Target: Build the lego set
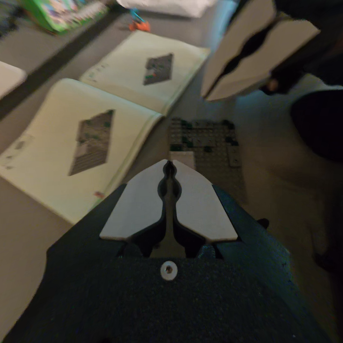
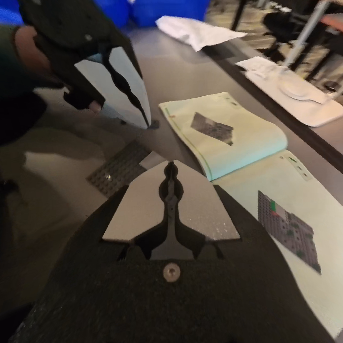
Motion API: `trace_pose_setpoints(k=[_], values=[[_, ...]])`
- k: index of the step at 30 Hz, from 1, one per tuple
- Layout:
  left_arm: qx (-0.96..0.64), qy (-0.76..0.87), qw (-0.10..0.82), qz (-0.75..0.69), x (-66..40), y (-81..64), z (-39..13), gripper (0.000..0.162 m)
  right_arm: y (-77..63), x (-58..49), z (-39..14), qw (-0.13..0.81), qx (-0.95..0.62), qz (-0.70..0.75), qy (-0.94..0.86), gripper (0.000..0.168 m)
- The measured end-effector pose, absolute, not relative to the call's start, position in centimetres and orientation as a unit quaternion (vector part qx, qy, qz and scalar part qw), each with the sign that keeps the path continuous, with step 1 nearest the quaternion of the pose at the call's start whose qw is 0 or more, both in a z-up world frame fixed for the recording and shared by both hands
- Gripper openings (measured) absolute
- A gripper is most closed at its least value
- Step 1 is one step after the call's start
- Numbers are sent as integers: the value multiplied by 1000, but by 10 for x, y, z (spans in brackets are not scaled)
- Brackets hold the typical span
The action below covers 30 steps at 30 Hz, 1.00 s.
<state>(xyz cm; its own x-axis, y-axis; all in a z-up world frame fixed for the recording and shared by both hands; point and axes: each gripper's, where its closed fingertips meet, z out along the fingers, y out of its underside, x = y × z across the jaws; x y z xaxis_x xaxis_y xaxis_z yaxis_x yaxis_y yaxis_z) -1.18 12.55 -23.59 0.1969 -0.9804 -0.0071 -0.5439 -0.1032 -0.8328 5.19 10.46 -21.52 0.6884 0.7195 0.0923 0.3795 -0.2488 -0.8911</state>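
Grey and studded, the lego plate [image 1: 202, 143] lay flat on the table [image 1: 27, 222], just beside the open booklet [image 1: 92, 141]. It looked light, stiff and thin, best pinched at an edge. Jaws of the left gripper [image 1: 169, 161] and right gripper [image 2: 171, 162] were together, seemingly holding nothing.

Dim room — grey table [image 2: 178, 78], black office chair [image 2: 284, 24] behind, blue bags [image 2: 118, 9] beyond.
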Motion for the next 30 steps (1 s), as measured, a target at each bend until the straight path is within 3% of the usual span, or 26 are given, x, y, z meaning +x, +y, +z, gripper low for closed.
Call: trace_pose_setpoints(k=[1,8,30], values=[[-684,552,379,-289,-14,134,-233,0,106,55,-213,507,-776,165,-337,0],[-687,546,415,-241,-17,188,-220,0,114,73,-205,546,-773,171,-274,0],[-712,573,333,-232,15,255,-271,0,115,76,-230,519,-782,136,-318,0]])
